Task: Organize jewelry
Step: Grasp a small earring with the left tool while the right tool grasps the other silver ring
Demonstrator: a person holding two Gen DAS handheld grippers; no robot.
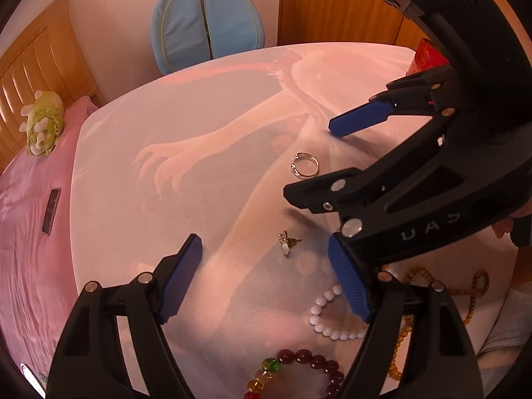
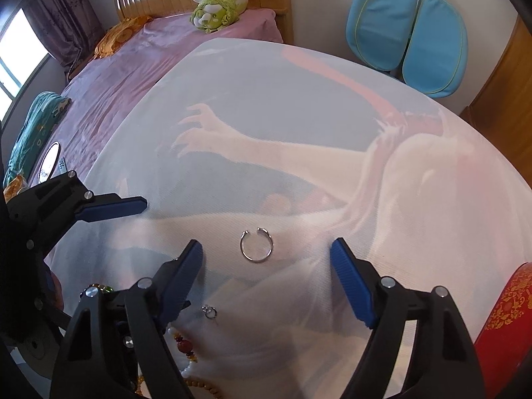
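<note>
A silver open ring (image 2: 256, 245) lies on the white printed tablecloth (image 2: 299, 106), just ahead of my open right gripper (image 2: 266, 259), between its blue fingertips. It also shows in the left wrist view (image 1: 305, 165). A small earring (image 1: 286, 242) lies between the fingertips of my open left gripper (image 1: 266, 266); it also shows in the right wrist view (image 2: 209, 312). A white bead bracelet (image 1: 329, 316), a dark red bead bracelet (image 1: 309, 362) and wooden prayer beads (image 1: 465, 286) lie near the left gripper. The right gripper (image 1: 332, 163) reaches in from the right, open and empty.
A red patterned box (image 2: 508, 326) stands at the table's right edge. A blue chair (image 2: 412, 30) is behind the table. A bed with pink sheets (image 1: 30, 232), a green plush toy (image 1: 41, 126) and a remote (image 1: 51, 211) lie to the left.
</note>
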